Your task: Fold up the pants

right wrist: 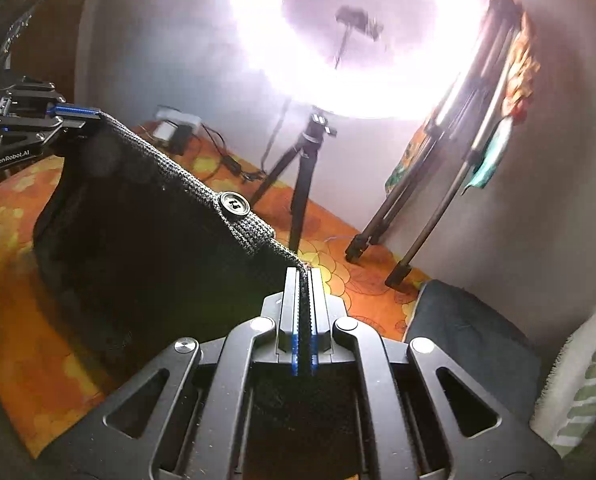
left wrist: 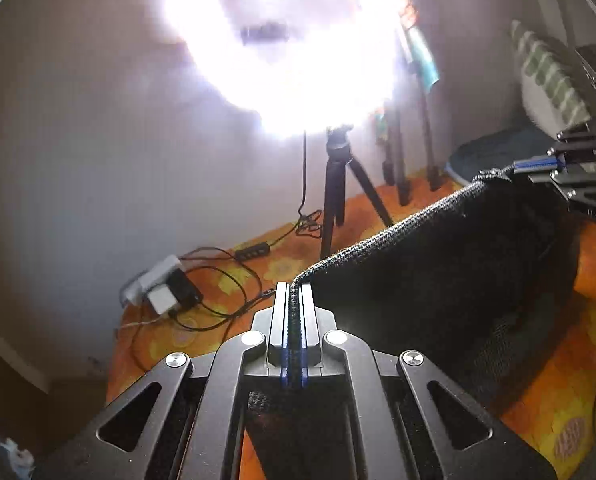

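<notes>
Both tools clenched on the waistband — left tool [left wrist: 295, 286], right tool [right wrist: 305, 274] — holding the dark pants [left wrist: 438, 280] aloft over the orange sheet [left wrist: 554, 392]; soft, limp knit, likely best gripped at corners.

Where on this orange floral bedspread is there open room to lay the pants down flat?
The bare orange floral bedspread left of the hanging black pants, seen from the right wrist, is free. A second patch lies right of the pants, seen from the left wrist. It is crowded by the wall: power adapters and cables, ring-light tripod, folded stands, dark cushion.
</notes>
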Available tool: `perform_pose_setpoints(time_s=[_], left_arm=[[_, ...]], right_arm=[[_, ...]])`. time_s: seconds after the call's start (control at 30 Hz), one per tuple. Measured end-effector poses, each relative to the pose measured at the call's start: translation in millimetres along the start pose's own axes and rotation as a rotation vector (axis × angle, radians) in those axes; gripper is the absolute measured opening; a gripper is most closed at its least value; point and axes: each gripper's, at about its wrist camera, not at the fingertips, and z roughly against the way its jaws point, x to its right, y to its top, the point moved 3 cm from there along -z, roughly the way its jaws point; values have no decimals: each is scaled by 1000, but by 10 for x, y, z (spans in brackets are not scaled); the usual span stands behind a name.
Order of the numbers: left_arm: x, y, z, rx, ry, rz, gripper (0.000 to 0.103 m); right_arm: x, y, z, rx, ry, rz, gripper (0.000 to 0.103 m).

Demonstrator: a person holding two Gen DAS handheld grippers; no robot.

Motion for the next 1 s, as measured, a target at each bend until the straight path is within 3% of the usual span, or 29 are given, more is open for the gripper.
perform_pose_setpoints(time_s=[0.2, 0.43, 0.5, 0.63, 0.83, 1.0], left_arm=[[52, -144, -610, -83, 19, -34, 3], [-51, -288, -1059, -162, 27, 26, 3], [-37, -361, -1164, -191, 23, 26, 3], [89, -467, -1258, -217, 32, -24, 3], [105, -494, -1283, -222, 26, -14, 3], [117, -501, -1324, -229, 40, -33, 3]], right_arm=[[92, -60, -666, -90, 24, -10, 3], [66, -56, -1202, -127, 52, -22, 4], [95, -83, -1354, -165, 97, -44, 8], [393, -164, -1237, -137, 136, -187, 59], [1116, -579, -854, -167, 111, -427, 60], [1377, -792, -993, -225, 130, -562, 60]])
